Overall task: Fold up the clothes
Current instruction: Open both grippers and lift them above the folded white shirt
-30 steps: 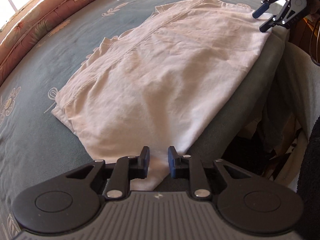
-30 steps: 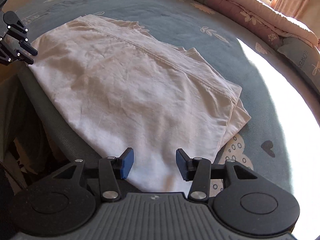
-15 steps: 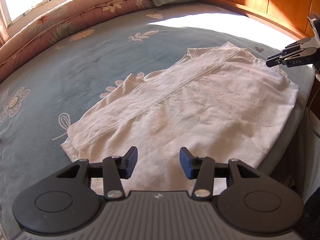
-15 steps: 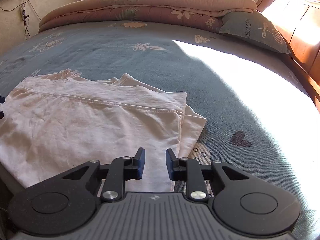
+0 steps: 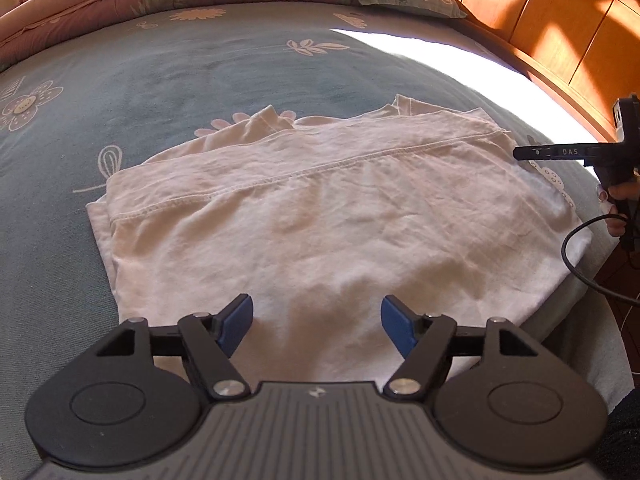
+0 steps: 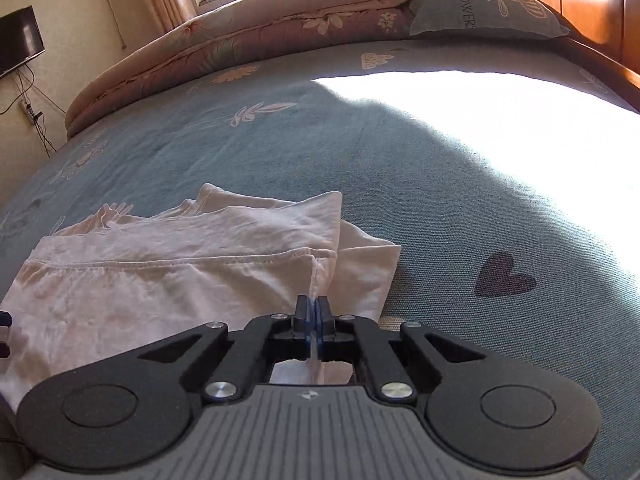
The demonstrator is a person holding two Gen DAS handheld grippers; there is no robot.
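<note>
So the shirt [image 5: 320, 216] was lying folded flat on the bed [image 5: 168, 64], near its front edge. Right tongs [image 6: 313, 312] were clenched on a pinch of the shirt's cloth at its right end. Left tongs [image 5: 316, 326] had just been opening, blue pads [image 5: 236, 322] spread wide over the shirt's near edge with nothing pinched between them. Pillow [image 6: 480, 4] sat way back by the headboard [image 5: 560, 28].
</note>
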